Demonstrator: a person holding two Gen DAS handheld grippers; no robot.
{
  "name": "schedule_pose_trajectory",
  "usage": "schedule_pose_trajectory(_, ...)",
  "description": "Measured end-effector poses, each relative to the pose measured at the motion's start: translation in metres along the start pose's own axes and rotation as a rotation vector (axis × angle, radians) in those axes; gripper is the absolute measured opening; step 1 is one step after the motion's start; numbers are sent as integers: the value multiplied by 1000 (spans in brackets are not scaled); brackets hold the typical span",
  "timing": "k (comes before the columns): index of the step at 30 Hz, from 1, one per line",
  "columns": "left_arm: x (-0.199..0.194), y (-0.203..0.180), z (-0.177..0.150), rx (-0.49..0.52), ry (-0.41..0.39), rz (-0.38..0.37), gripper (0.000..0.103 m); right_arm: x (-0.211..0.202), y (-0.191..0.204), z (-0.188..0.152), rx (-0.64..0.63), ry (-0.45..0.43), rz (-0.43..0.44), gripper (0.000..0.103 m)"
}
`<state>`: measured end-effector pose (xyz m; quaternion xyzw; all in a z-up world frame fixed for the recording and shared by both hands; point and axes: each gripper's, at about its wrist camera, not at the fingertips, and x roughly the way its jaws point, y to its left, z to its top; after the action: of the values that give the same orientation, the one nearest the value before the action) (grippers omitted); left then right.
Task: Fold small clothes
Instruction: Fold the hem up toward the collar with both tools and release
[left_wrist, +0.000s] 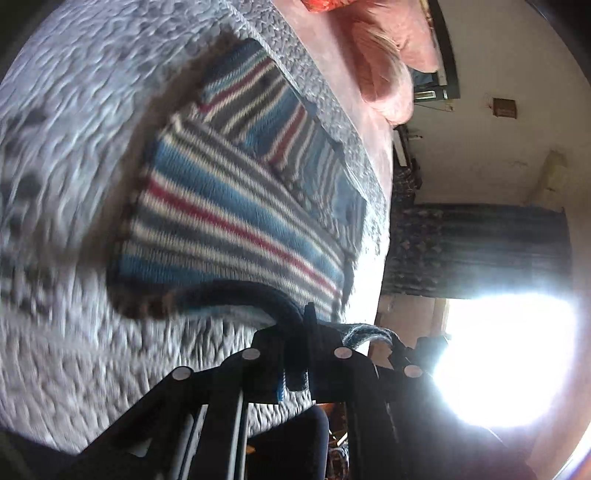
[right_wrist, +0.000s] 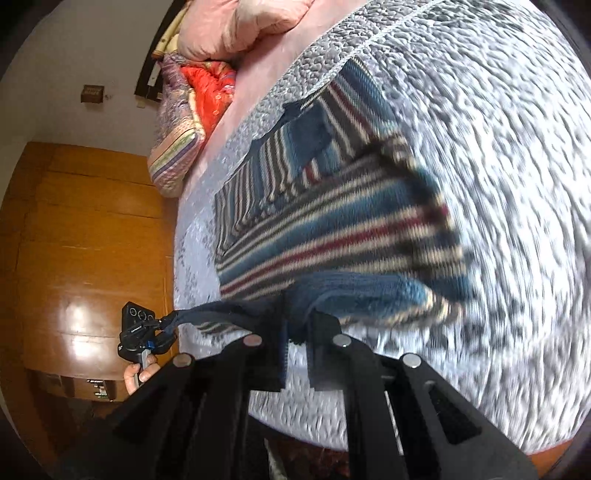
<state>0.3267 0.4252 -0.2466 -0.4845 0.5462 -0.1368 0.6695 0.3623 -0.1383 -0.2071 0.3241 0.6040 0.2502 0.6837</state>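
Knitted striped sweater (left_wrist: 229, 206) hem is pinched by the left gripper (left_wrist: 301, 317) and the right gripper (right_wrist: 297, 325). Soft, limp and stretchy; hold at the hem corners. The rest lies on the bed (right_wrist: 498, 147).

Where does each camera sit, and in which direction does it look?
Left wrist: sits on the left gripper, looks along its fingers over the striped sweater on the grey quilt toward a bright window; no hand shows.
Right wrist: sits on the right gripper, faces the same sweater toward a wooden cabinet; the left gripper and hand show.
Shared: sweater, quilt, pink bedding.
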Motion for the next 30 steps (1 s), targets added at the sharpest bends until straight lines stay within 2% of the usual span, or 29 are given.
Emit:
schedule_pose_trajectory(6, 42, 13, 64, -34, 18, 87, 8, 46, -10, 58, 15, 41, -67, 6)
schedule_pose_trajectory(11, 75, 33, 99, -67, 44, 143, 9, 91, -35, 96, 54, 85, -124, 7)
schedule_pose_trajectory(13, 87, 39, 108, -66, 64, 146, 12, 103, -47, 104, 82, 107, -126, 11)
schedule_pose_trajectory(16, 83, 36, 113, -38, 61, 119, 33, 103, -55, 111, 106, 125, -90, 16)
schedule_pose_trajectory(17, 76, 31, 113, -9, 43, 110, 52, 98, -53, 112, 87, 113, -84, 21)
schedule_pose_trajectory(18, 66, 22, 112, 42, 12, 121, 64, 90, -49, 113, 63, 99, -79, 26)
schedule_pose_trajectory(21, 49, 3, 106, 182, -5, 121, 68, 73, -39, 112, -35, 71, -92, 33)
schedule_pose_trajectory(24, 53, -9, 102, 326, -5, 240, 69, 75, -34, 109, -151, 68, -178, 40)
schedule_pose_trajectory(30, 87, -5, 101, 435, 72, 374, 69, 104, -40, 103, -261, 121, -287, 45)
